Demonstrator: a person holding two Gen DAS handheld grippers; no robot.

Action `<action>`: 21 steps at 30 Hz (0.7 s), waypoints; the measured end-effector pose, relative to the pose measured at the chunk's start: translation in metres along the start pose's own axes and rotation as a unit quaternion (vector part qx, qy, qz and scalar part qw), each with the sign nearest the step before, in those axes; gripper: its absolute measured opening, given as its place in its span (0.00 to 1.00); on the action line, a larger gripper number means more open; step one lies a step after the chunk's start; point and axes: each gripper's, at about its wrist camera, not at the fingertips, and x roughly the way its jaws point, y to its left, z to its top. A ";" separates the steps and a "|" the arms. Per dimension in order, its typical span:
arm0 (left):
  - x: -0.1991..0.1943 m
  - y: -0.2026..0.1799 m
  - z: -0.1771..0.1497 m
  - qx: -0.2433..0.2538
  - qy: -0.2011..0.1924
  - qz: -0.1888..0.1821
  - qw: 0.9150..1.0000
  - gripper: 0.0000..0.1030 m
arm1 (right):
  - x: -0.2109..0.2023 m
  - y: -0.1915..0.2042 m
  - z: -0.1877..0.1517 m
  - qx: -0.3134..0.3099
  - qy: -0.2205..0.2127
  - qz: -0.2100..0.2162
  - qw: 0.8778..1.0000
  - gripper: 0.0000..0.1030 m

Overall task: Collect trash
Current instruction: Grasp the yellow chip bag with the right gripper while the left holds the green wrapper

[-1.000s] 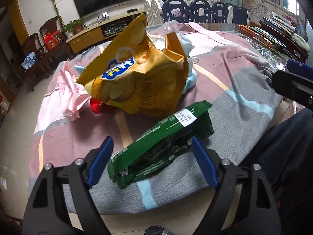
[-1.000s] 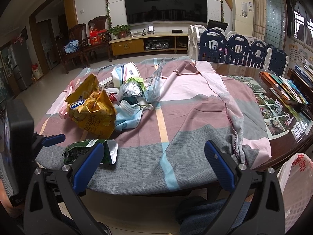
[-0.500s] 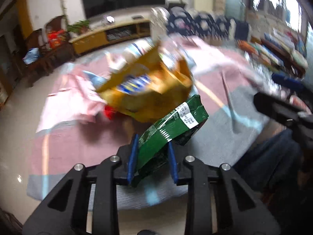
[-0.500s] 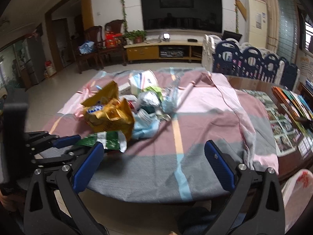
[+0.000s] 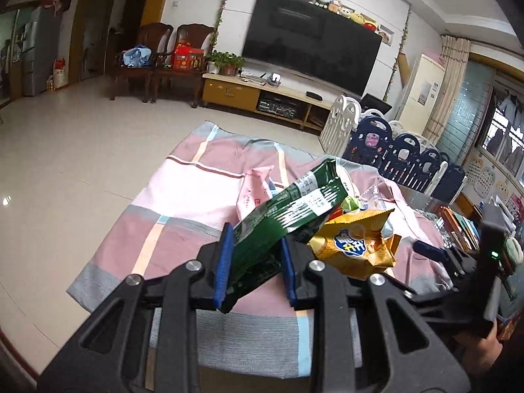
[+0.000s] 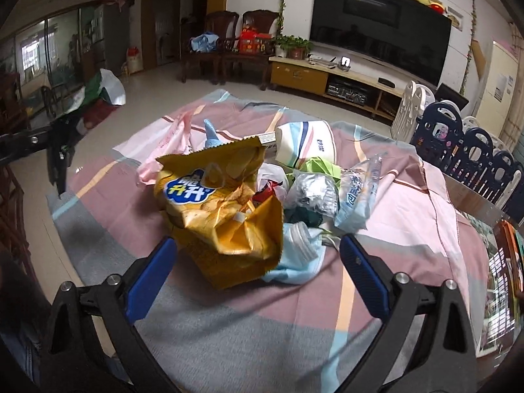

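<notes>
While our left gripper [image 5: 253,263] pinches the crinkled dark green foil snack wrapper [image 5: 288,216] between its blue pads, we see that wrapper lifted clear of the striped pink, grey and mauve tablecloth [image 5: 183,196], its white label end tilted up and away from us. The left jaws have just been closing, with the wrapper between them. Our right gripper [image 6: 258,270] stands spread wide, its jaws just having narrowed a little, and the crumpled yellow foil crisp bag [image 6: 222,209] lies on the cloth between its blue fingers [image 6: 149,281], touching neither as far as we can tell. Just beyond the bag sits the rest of the heap: a pale blue crumpled wrapper [image 6: 294,255], a clear crushed plastic bottle [image 6: 357,193], a silvery foil ball [image 6: 311,191], a white carton with coloured stripes [image 6: 304,145] and a pink plastic bag [image 6: 170,150]. Behind the table we see a wide black television [image 6: 380,26] over a low yellow cabinet [image 6: 301,77].
</notes>
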 end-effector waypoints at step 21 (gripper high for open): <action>0.012 -0.022 -0.013 0.040 0.013 0.002 0.999 0.28 | -0.074 -0.053 -0.025 0.156 -0.068 -0.014 0.985 0.16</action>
